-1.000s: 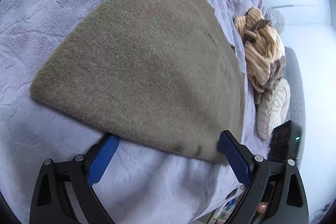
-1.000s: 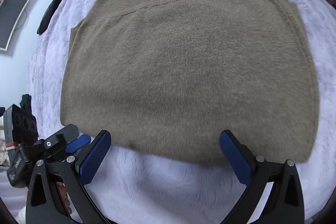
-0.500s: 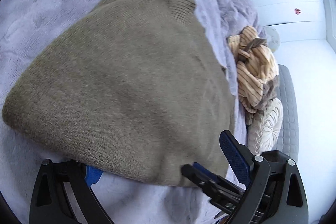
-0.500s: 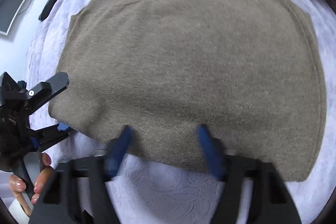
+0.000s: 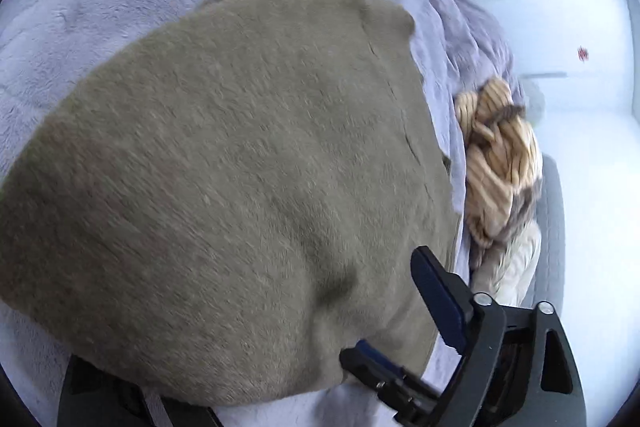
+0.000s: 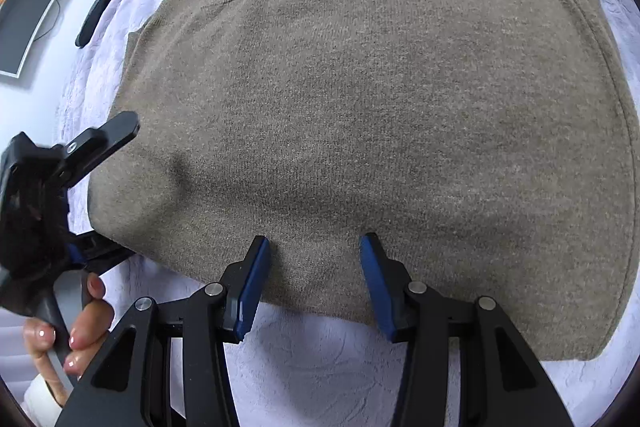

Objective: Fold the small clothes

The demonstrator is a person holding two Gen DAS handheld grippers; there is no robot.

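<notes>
An olive-brown knit sweater [image 6: 380, 99] lies flat on a lilac bedspread [image 6: 320, 367], folded with sleeves hidden. In the left wrist view the sweater [image 5: 240, 167] fills the frame. My right gripper [image 6: 314, 267] straddles the near hem, half closed, its blue pads [image 6: 252, 283] touching the knit with a wide gap between them. My left gripper [image 6: 100, 195] is at the sweater's near left corner, one finger above the cloth and one below. In its own view the left finger is hidden under the knit and the right finger [image 5: 436, 291] shows.
A crumpled tan striped garment [image 5: 500, 163] and a cream one lie at the bed's right edge. A dark flat object [image 6: 104, 3] rests at the bed's far left edge, with a monitor [image 6: 28, 15] beyond.
Both grippers moved forward onto the sweater's near hem. The right gripper's fingers narrowed from wide open to half closed. The left gripper slid around the corner of the sweater.
</notes>
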